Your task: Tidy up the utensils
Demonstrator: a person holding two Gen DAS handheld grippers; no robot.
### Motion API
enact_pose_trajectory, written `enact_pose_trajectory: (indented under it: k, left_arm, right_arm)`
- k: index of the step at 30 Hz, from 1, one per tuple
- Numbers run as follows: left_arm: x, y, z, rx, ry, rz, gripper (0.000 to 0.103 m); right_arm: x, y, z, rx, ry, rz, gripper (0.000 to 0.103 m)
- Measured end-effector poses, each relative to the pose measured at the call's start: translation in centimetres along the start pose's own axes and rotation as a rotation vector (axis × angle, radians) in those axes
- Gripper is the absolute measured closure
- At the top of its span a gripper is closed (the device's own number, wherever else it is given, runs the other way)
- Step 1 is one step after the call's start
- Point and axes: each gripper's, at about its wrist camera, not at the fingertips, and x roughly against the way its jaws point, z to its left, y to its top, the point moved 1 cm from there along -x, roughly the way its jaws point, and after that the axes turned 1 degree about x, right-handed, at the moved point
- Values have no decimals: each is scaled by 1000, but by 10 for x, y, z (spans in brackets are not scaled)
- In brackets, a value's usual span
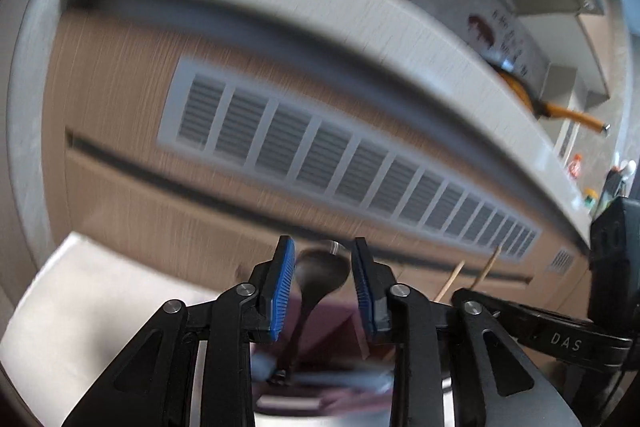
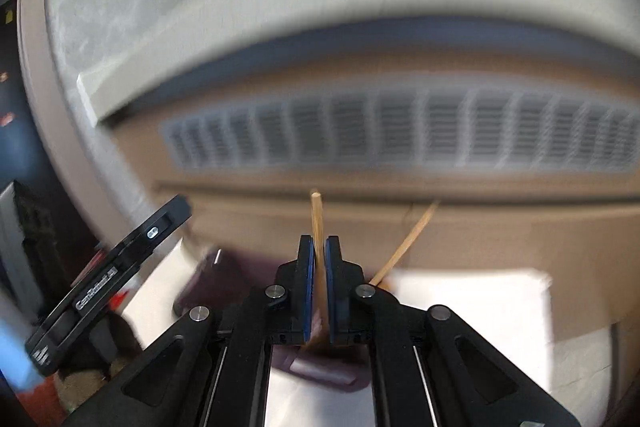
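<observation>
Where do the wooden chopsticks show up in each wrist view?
Left wrist: chopsticks at lower right, two thin sticks rising beside the right gripper, right of the spoon.
Right wrist: bottom centre; one stick stands clamped between the blue pads, the other leans off to the right.
Shared landmark: the long slatted vent in the brown cabinet front.

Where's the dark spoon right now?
In the left wrist view, the dark spoon stands bowl-up between the left gripper pads, which don't press on it, in front of the cabinet vent grille.
</observation>
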Motion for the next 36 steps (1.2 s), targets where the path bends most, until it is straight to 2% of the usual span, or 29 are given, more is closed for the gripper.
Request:
enact_pose_trajectory:
  k: [2, 3, 6, 10, 14, 17, 20, 21, 23, 26, 30, 36]
  left_arm:
    - [-1, -4, 5, 1, 7, 32, 55]
    - [5, -4, 7, 6, 7, 25, 53]
    - [32, -1, 5, -9, 19, -19, 50]
    - [84, -4, -10, -78, 75, -72, 47]
    - [136, -37, -30, -209, 180, -68, 46]
    - [170, -70, -38, -259, 231, -43, 46]
    - [196, -98, -40, -255, 263, -10, 46]
    - [202, -107, -43, -257, 268, 6, 46]
    - [212, -122, -48, -265, 298, 41, 46]
    - [226, -141, -52, -273, 314, 66, 46]
    - [230, -154, -55, -282, 322, 100, 46]
    - [235, -152, -60, -279, 302, 76, 46]
  right_arm:
    - [-12, -7, -5, -16, 29, 55, 94]
    - [-11, -10, -7, -27, 19, 56, 94]
    - [11, -22, -3, -19, -29, 1, 94]
    - [60, -50, 21, 85, -145, -122, 93]
    - [107, -88, 42, 130, -205, -231, 70]
    - [136, -121, 52, 103, -171, -277, 54]
    - [155, -154, 60, 101, -109, -280, 54]
    - [158, -163, 63, 112, -115, -278, 52]
    - [161, -181, 75, 138, -190, -267, 52]
    - [162, -195, 77, 110, -233, -252, 52]
    - [163, -209, 77, 80, -221, -213, 52]
    - [171, -216, 85, 115, -262, -244, 52]
